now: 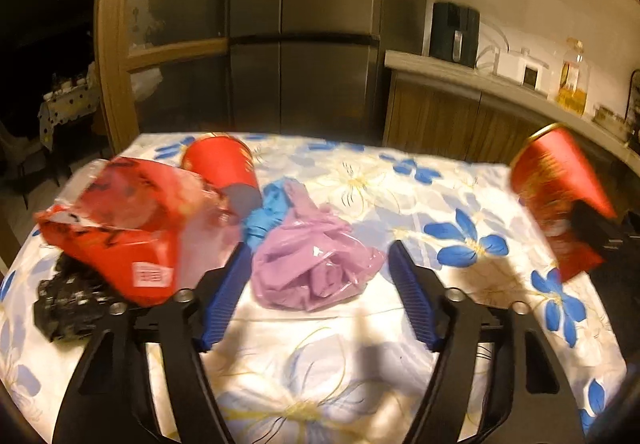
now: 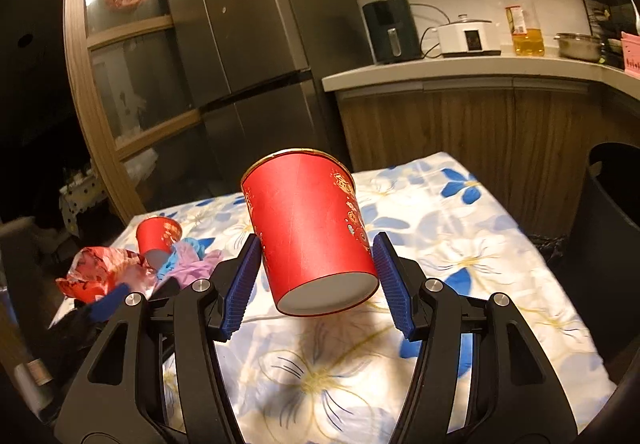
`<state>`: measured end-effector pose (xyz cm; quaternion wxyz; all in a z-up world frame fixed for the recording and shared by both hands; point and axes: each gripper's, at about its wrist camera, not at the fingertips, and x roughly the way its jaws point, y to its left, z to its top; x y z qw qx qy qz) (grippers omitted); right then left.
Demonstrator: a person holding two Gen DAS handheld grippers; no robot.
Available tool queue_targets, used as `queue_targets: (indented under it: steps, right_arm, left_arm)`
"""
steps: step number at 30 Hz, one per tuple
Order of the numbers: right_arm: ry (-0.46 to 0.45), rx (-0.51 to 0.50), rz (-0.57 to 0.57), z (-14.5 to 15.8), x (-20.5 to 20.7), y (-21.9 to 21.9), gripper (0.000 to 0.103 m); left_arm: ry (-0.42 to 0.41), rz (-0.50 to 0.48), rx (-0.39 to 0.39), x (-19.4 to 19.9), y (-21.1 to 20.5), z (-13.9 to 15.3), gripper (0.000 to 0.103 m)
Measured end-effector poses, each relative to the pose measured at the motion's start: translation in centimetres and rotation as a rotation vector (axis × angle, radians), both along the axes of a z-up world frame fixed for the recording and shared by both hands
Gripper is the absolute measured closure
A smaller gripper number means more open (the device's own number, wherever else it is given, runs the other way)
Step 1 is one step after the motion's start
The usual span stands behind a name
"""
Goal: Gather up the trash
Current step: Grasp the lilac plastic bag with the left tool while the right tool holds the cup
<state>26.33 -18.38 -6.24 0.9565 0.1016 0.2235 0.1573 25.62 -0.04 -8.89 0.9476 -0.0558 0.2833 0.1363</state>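
Note:
A crumpled purple plastic bag [image 1: 316,268] lies on the flower-print tablecloth [image 1: 400,324]. My left gripper [image 1: 318,246] stands open around it, a blue pad close to each side, neither pressing. Behind the bag lie a blue glove-like scrap [image 1: 266,203], a tipped red paper cup [image 1: 220,167] and a red-and-clear plastic wrapper [image 1: 120,228]. My right gripper [image 2: 317,237] is shut on another red paper cup [image 2: 308,236], held tilted above the table, its base toward the camera. That held cup [image 1: 556,183] also shows at the right of the left wrist view.
A crumpled black bag [image 1: 68,300] lies at the table's left edge. A dark bin [image 2: 608,228] stands off the table's right side. Behind the table are a steel fridge [image 2: 248,43] and a kitchen counter [image 2: 460,71] with appliances and an oil bottle.

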Motion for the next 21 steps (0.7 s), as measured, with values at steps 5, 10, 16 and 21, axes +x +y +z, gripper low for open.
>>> queue_targets:
  steps: [5, 10, 16, 21]
  right_arm:
    - [-0.013, 0.007, -0.010, 0.4, -0.8, -1.1, 0.046]
    - [-0.021, 0.011, -0.015, 0.6, -1.4, -1.6, 0.046]
    - [-0.025, 0.023, -0.023, 0.7, -2.2, -2.3, 0.046]
    - [-0.029, 0.037, -0.029, 1.0, -2.9, -3.0, 0.046]
  left_arm:
    - [0.083, -0.004, -0.040, 1.7, 0.5, -1.2, 0.071]
    - [0.100, -0.003, -0.094, 1.8, 1.3, -1.9, 0.098]
    - [0.018, -0.040, -0.114, -0.4, 1.3, -0.6, 0.101]
    - [-0.053, -0.060, -0.134, -3.8, 1.6, 1.4, 0.102]
